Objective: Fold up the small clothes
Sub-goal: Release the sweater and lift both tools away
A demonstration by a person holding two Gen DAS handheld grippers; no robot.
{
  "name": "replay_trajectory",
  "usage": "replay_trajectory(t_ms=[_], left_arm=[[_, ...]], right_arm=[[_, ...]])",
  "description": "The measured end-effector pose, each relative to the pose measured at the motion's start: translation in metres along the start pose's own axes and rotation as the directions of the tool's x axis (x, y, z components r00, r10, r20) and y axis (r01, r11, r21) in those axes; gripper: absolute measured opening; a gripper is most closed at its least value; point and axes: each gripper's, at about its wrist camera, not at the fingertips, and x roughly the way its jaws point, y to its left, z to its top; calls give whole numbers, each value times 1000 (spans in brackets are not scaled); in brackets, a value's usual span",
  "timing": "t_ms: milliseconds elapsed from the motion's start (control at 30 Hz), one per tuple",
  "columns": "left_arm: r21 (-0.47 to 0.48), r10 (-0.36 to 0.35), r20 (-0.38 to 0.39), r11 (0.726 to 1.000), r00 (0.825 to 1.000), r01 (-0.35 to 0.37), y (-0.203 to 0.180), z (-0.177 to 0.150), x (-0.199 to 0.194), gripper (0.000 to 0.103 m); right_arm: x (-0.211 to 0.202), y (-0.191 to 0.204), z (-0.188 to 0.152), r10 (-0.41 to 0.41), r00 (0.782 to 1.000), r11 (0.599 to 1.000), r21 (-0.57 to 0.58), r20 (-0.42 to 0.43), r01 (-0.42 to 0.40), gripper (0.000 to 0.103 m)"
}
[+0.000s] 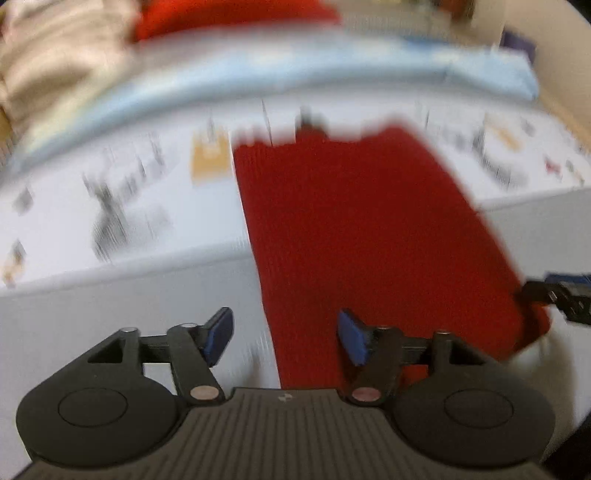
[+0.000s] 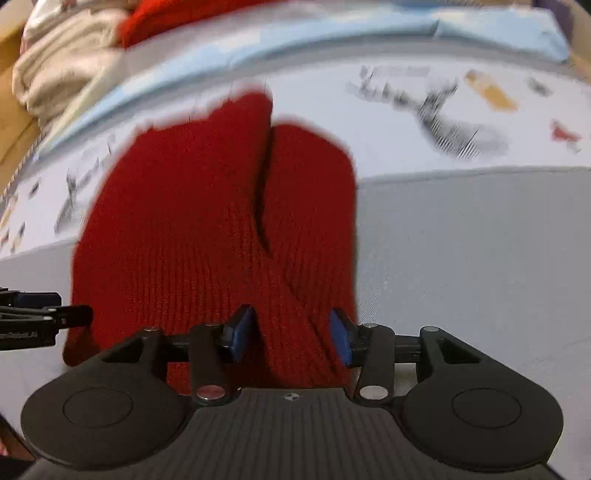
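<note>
A red knitted garment (image 1: pixel 362 229) lies on a bed, draped over its near edge; both views are motion-blurred. In the right wrist view the garment (image 2: pixel 207 221) shows a dark fold line down its middle. My left gripper (image 1: pixel 284 334) is open, its jaws straddling the garment's left edge without gripping it. My right gripper (image 2: pixel 291 338) is open with the garment's near end lying between its blue pads (image 2: pixel 242 332). Each gripper shows at the other view's side, the right one (image 1: pixel 565 299) at the garment's right corner.
The bed has a white printed sheet (image 1: pixel 110 206) and a grey mattress side (image 2: pixel 480 258). A light blue cloth (image 1: pixel 332 70) runs along the far side. A beige pile (image 1: pixel 44 74) and another red item (image 1: pixel 229 14) lie at the back left.
</note>
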Motion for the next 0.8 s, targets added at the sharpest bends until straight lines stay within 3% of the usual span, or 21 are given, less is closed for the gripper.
replay_trajectory(t_ms=[33,100,167,300,400,467,567,700,800], left_arm=[[-1,11,48,1000,999,-11,0,2,-13,87],[-35,50,121,998,991,-46,-2,6,-40,88],[-85,85,182,994,980,-71,-4,3,-72,88],[-142,130,311,986,941,-89,-21,-34,-141,91],[-132,119,347,988,930,-77,-39,-65,-177,91],[-116,123,348,989,929,-87,-48,-89,-193,91],[-148,132,317,985,939,-88,-51,-122,-207,91],[-236,115,263,970,958,-51,-53,-152,-206,92],[-242,101,174,969,979,-57,-57,-160,-188,92]], right_arm=[[-14,0,-2,-2,999,1000,-4,38,2,48],[-44,0,-8,0,993,999,-33,116,4,52],[-75,1,-21,-6,980,998,-60,197,18,63],[-126,-2,-43,-16,939,998,-51,342,35,77],[-154,-5,-63,-18,910,997,-55,415,45,84],[-168,-3,-80,-24,894,996,-64,447,59,87],[-185,2,-107,-8,891,995,-86,454,53,88],[-197,14,-136,-8,901,988,-136,433,74,93],[-196,22,-146,18,918,984,-168,396,53,94]])
